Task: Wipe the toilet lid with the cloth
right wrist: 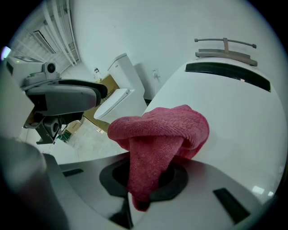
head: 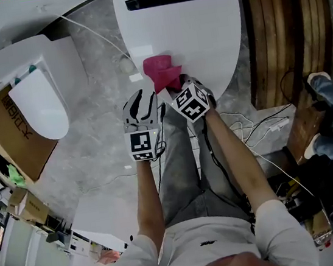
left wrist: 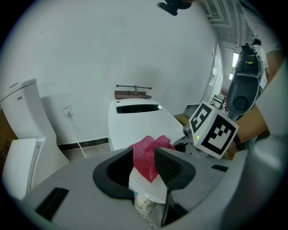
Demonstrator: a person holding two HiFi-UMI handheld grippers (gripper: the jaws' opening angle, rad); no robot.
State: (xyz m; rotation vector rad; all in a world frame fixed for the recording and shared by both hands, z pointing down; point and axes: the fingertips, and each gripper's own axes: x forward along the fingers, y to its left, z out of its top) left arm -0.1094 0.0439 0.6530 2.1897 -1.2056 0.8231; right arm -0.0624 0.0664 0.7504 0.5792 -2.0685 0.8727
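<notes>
— While the right gripper [head: 179, 85] rests at the glossy white toilet lid's [head: 201, 32] front edge, where's the crumpled pink terry cloth [right wrist: 162, 130]?
— On that lid, clamped in its jaws. The left gripper [left wrist: 144, 165], beside the lid's front, holds its jaws apart.

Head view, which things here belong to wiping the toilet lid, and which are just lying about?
Job: pink cloth, toilet lid, right gripper with jaws shut on it.
Lying about: second toilet, cardboard box, floor cables, wooden boards.
</notes>
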